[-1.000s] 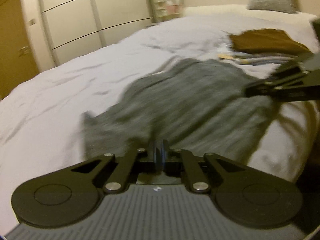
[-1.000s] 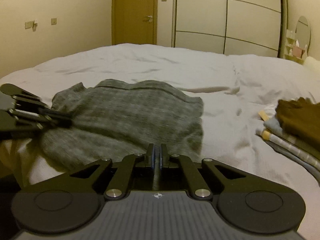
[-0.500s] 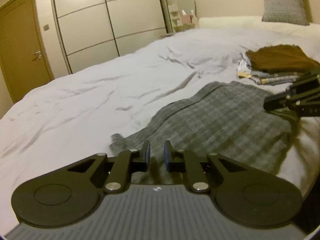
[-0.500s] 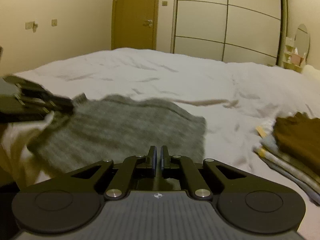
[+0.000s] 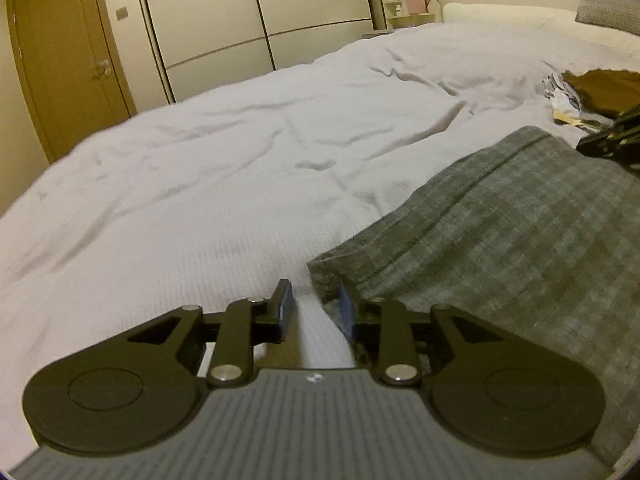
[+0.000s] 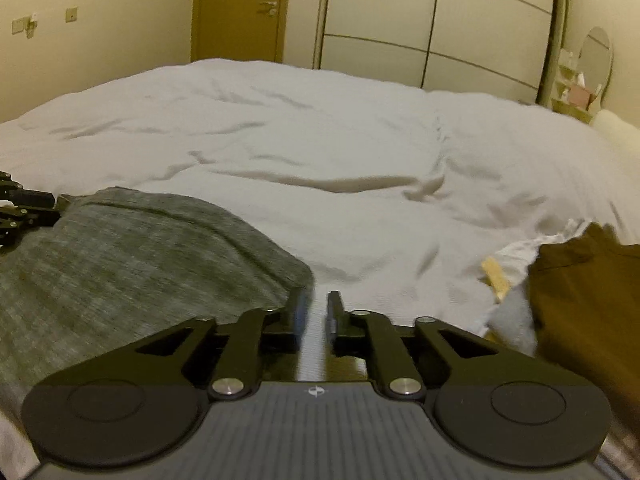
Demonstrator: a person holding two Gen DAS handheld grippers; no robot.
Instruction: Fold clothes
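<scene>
A grey checked garment [image 5: 500, 240] lies flat on the white bed [image 5: 240, 168], folded into a broad panel. My left gripper [image 5: 314, 310] stands open just off the garment's near left corner, with bare sheet between its fingers. In the right wrist view the same grey garment [image 6: 120, 256] fills the lower left. My right gripper [image 6: 318, 314] is open by a narrow gap at the garment's right corner and holds nothing. Each gripper shows at the edge of the other's view.
A stack of folded clothes with a brown piece on top [image 6: 580, 300] sits to the right on the bed, also seen in the left wrist view as the brown piece [image 5: 600, 84]. A wooden door [image 6: 240, 8] and sliding wardrobe [image 6: 432, 24] stand behind.
Both grippers were shut on the grey garment a second ago. The left let go first, then the right, and the garment now lies flat on the bed.
</scene>
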